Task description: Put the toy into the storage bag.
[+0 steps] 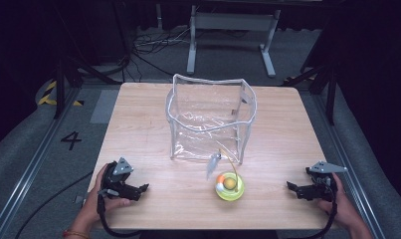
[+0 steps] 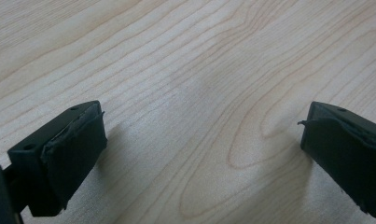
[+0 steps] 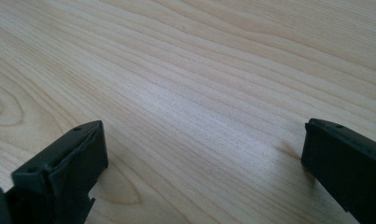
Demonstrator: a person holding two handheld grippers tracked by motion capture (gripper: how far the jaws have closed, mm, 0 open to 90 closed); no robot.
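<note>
Yellow toy [image 1: 230,186] between both grippers (well apart); fingers spread, empty.

- The worktop [image 1: 138,124] is pale wood-grain laminate, smooth with a soft sheen.
- The clear bag [image 1: 210,119] beyond both claws is glossy transparent plastic with whitish edging.
- Left claw [image 2: 202,158] and right claw [image 3: 202,163] carry matt black pads, rough and frayed at the edges.
- The lime-green disc toy [image 1: 230,186] between the claws looks like shiny plastic.
</note>
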